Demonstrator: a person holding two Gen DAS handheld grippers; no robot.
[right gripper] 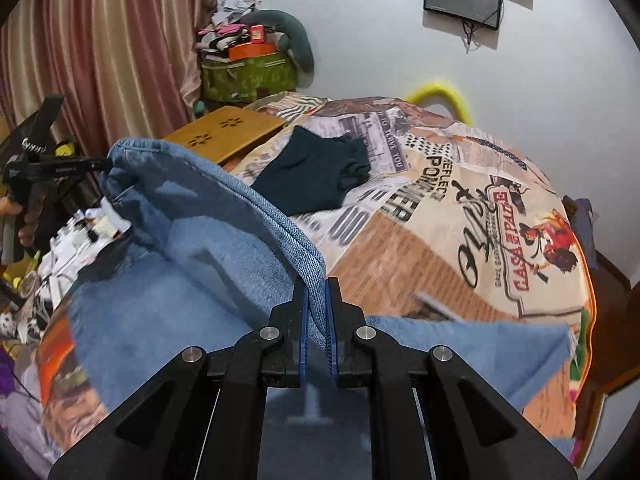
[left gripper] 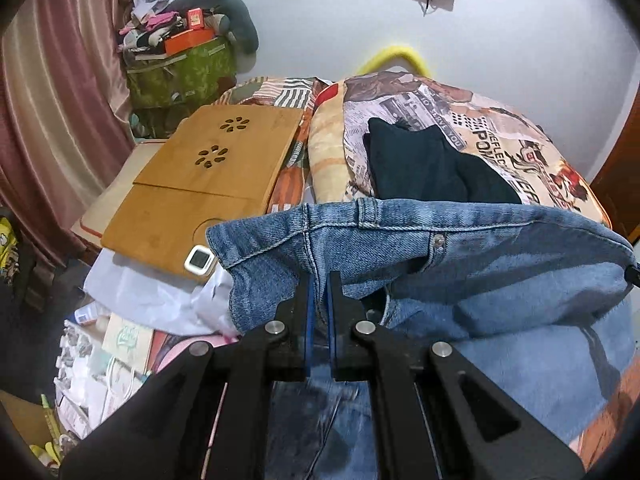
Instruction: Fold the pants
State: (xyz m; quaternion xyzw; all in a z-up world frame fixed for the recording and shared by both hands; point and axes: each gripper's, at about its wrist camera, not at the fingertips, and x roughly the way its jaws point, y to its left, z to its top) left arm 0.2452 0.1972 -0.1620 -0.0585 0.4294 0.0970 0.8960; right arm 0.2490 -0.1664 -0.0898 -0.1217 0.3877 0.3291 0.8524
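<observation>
Both tongs are clamped on the jeans (left gripper: 460,248): the left tongs (left gripper: 319,280) pinch the waistband near a side seam, the right tongs (right gripper: 316,284) pinch the denim edge at the other end. Between them the jeans hang lifted, the rest trailing onto the bed (right gripper: 460,240) with its printed cover. Beyond the jeans a dark garment (left gripper: 424,164) lies on that cover, and a wooden tray (left gripper: 208,176) sits to the left.
</observation>
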